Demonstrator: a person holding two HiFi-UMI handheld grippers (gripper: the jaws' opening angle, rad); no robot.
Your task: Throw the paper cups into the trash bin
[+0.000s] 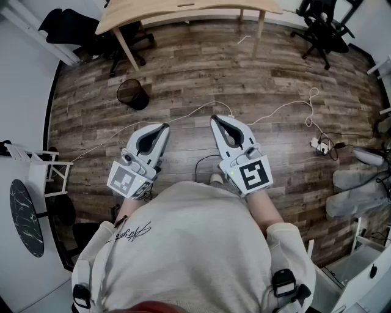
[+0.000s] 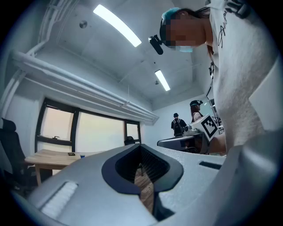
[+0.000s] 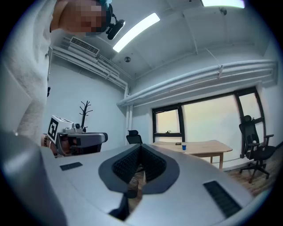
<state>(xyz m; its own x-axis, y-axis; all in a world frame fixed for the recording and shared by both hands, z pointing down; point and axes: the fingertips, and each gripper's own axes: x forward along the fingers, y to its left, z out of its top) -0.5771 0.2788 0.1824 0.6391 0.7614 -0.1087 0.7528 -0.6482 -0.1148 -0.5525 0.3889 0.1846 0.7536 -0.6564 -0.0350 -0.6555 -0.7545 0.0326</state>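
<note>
A black mesh trash bin (image 1: 132, 94) stands on the wood floor ahead and to the left, near a leg of the wooden table (image 1: 183, 11). In the right gripper view a small blue cup (image 3: 184, 147) sits on that table (image 3: 208, 148). My left gripper (image 1: 164, 128) and right gripper (image 1: 215, 119) are held side by side in front of my body, above the floor. Both are shut with nothing in them. The left gripper view looks along the shut left gripper (image 2: 140, 148) at the ceiling. The shut right gripper (image 3: 140, 148) points toward the table.
White cables (image 1: 201, 109) run across the floor to a power strip (image 1: 319, 145) at the right. Black office chairs (image 1: 321, 27) stand at the back right and back left. Two people (image 2: 177, 126) stand far off. A coat rack (image 3: 85, 112) is by the wall.
</note>
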